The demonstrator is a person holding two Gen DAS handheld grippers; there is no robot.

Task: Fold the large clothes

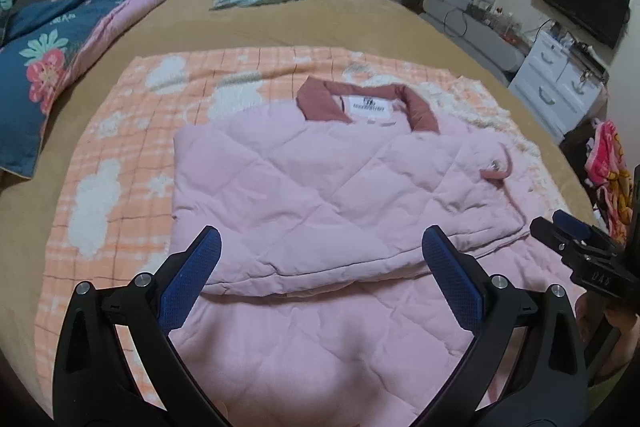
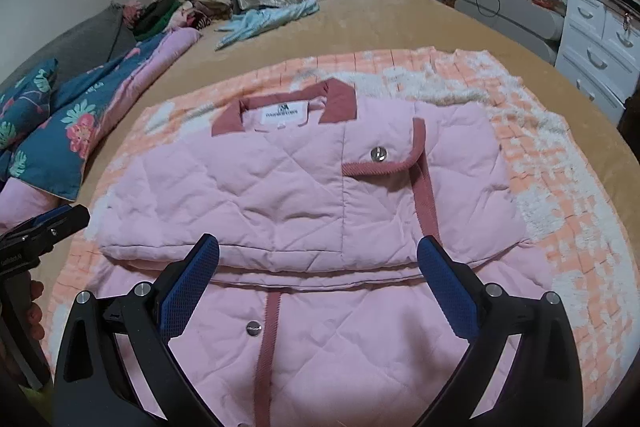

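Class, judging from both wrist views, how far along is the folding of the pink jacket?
Done: the pink quilted jacket has its sides folded in, lying on the orange blanket. In hand: nothing; left gripper and right gripper are open above it. Left: probably folding the lower half up.

The pink jacket's (image 2: 304, 187) collar label print is too blurred to read.

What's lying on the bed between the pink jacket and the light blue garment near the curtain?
In the right wrist view, between the pink jacket and the light blue garment: orange checked blanket, then bare tan bed cover.
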